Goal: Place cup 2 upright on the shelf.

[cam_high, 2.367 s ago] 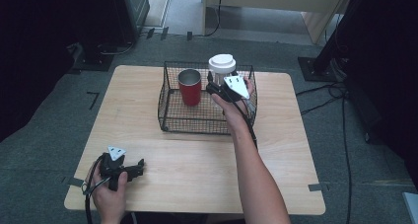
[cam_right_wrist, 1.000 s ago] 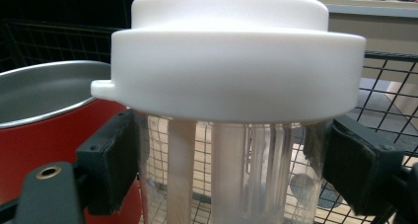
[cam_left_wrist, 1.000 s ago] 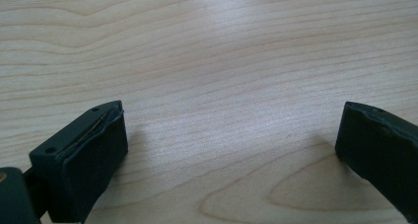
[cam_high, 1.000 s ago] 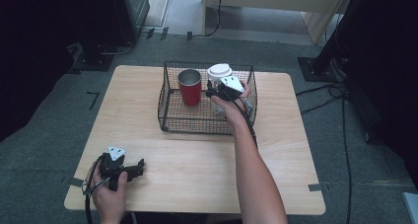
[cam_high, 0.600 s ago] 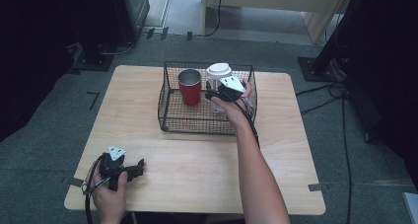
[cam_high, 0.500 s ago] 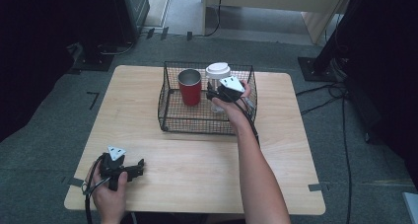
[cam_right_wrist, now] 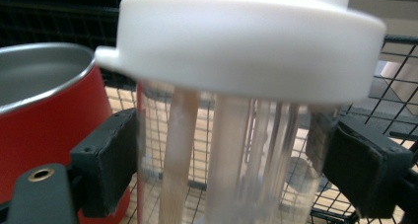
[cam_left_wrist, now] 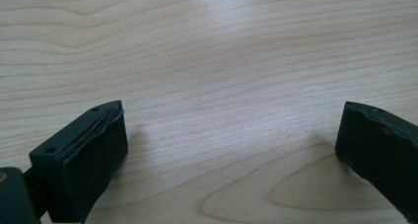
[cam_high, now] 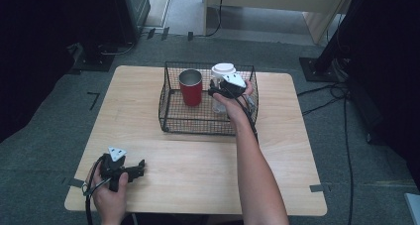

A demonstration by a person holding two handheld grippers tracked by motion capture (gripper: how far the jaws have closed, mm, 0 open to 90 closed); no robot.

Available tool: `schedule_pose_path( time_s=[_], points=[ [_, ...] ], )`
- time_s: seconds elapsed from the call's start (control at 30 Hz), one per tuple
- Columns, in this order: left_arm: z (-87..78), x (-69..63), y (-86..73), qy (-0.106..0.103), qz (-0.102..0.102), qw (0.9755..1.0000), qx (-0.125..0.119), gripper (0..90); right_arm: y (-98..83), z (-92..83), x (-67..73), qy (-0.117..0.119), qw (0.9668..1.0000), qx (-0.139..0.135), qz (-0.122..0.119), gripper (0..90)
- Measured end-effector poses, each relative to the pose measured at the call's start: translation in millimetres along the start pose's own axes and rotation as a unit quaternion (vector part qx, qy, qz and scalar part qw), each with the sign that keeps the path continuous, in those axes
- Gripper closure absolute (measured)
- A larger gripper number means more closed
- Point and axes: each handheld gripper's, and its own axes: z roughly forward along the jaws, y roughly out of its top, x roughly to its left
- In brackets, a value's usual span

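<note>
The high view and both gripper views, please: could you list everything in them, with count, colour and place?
Table: one, light wood, centre.
Wire basket: one, black, far half of the table.
Cup: one, red with a steel rim, upright in the basket's left part.
Clear bottle: one, white lid, upright in the basket beside the cup.
Left gripper: black, jaws wide apart, low over bare table at the near left corner.
Right gripper: black, jaws either side of the bottle, just opened, slight gap at each pad.

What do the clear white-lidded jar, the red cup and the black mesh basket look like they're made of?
Clear white-lidded jar: probably glossy transparent plastic, since the mesh shows through; lid matte white plastic. Red cup: likely metal, red coating outside, brushed silvery inside. Black mesh basket: thin dark-coated wire grid.
</note>
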Motion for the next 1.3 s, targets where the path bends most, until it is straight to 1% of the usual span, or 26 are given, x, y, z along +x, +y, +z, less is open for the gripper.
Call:
schedule_pose_path(
  time_s=[0.13, 0.17, 0.2, 0.27, 0.37, 0.43, 0.5, 0.57, 0.6, 0.63, 0.7, 0.73, 0.83, 0.93, 1.0, 1.03, 1.23, 1.3],
  points=[
    [0.0, 0.0, 0.0, 0.0, 0.0, 1.0, 0.0, 0.0, 2.5, 3.2, 1.1, -0.003, 1.0, 0.004, 0.003, 14.9],
    [0.0, 0.0, 0.0, 0.0, 0.0, 1.0, 0.0, 0.0, 2.3, 3.2, 2.1, 0.002, 1.0, 0.001, 0.0, 15.3],
    [0.0, 0.0, 0.0, 0.0, 0.0, 1.0, 0.0, 0.0, 1.7, 3.0, 3.4, 0.006, 1.0, -0.001, -0.008, 15.4],
    [0.0, 0.0, 0.0, 0.0, 0.0, 1.0, 0.0, 0.0, -0.2, 2.7, 6.6, 0.015, 0.9995, -0.012, -0.025, 15.6],
    [0.0, 0.0, 0.0, 0.0, 0.0, 1.0, 0.0, 0.0, -2.1, 3.2, 8.8, 0.024, 0.9991, -0.025, -0.023, 15.6],
    [0.0, 0.0, 0.0, 0.0, 0.0, 1.0, 0.0, 0.0, -3.5, 3.2, 9.7, 0.023, 0.9981, -0.048, -0.031, 15.7],
    [0.0, 0.0, 0.0, 0.0, 0.0, 1.0, 0.0, 0.0, -3.2, 4.2, 9.6, 0.018, 0.9978, -0.055, -0.031, 15.7],
    [0.0, 0.0, 0.0, 0.0, 0.0, 1.0, 0.0, 0.0, -4.2, 5.5, 8.4, 0.011, 0.998, -0.052, -0.035, 15.7],
    [0.0, 0.0, 0.0, 0.0, 0.0, 1.0, 0.0, 0.0, -5.3, 5.9, 7.5, 0.007, 0.9983, -0.045, -0.038, 15.7],
    [0.0, 0.0, 0.0, 0.0, 0.0, 1.0, 0.0, 0.0, -6.3, 5.9, 6.4, 0.005, 0.9985, -0.042, -0.035, 15.7],
    [0.0, 0.0, 0.0, 0.0, 0.0, 1.0, 0.0, 0.0, -4.7, 4.4, 4.6, 0.005, 0.9992, -0.035, -0.017, 15.6],
    [0.0, 0.0, 0.0, 0.0, 0.0, 1.0, 0.0, 0.0, -3.5, 3.3, 3.4, 0.005, 0.9995, -0.029, -0.014, 15.6],
    [0.0, 0.0, 0.0, 0.0, 0.0, 1.0, 0.0, 0.0, -1.1, -1.3, 0.9, 0.016, 0.9997, -0.016, -0.01, 15.0],
    [0.0, 0.0, 0.0, 0.0, 0.0, 1.0, 0.0, 0.0, 0.7, -7.1, 0.9, 0.026, 0.9994, -0.017, -0.012, 13.5],
    [0.1, -0.1, 0.0, 0.0, -0.001, 1.0, 0.0, 0.0, 1.5, -10.2, 0.8, 0.035, 0.9992, -0.016, -0.011, 10.8],
    [0.1, -0.1, 0.0, 0.0, -0.001, 1.0, -0.001, 0.0, 1.1, -11.5, 0.4, 0.037, 0.999, -0.015, -0.017, 9.4],
    [0.1, -0.1, 0.0, 0.0, -0.001, 1.0, -0.001, 0.0, -4.5, -15.5, -6.0, 0.035, 0.9992, -0.01, -0.016, 4.9],
    [0.1, -0.1, 0.0, 0.0, -0.001, 1.0, -0.001, 0.0, -6.1, -16.8, -7.4, 0.041, 0.9988, -0.011, -0.023, 3.5]
  ],
)
